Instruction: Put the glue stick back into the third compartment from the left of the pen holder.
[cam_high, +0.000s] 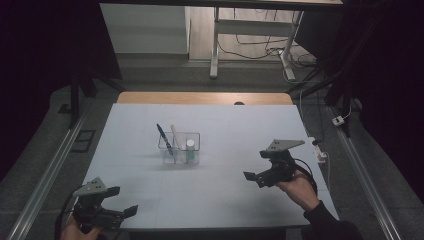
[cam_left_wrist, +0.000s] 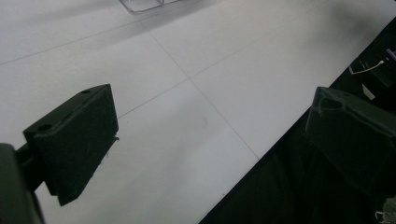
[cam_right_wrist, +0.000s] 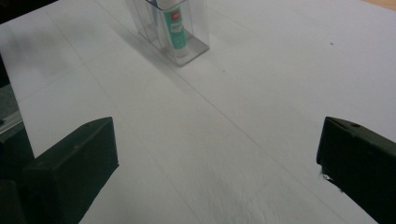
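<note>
High view: your left gripper sits at the near left corner of the table, jaws spread, holding nothing. Your right gripper hovers over the right side, jaws spread too, also free of load. The clear holder stands mid-table, well apart from both, with a blue pen and a pale stick leaning in its left part and a glue stick upright in its right part. Left gripper view: jaws wide apart over the table edge, the holder's corner at the top. Right gripper view: jaws wide apart, pointing at the holder; green-labelled glue stick upright inside.
</note>
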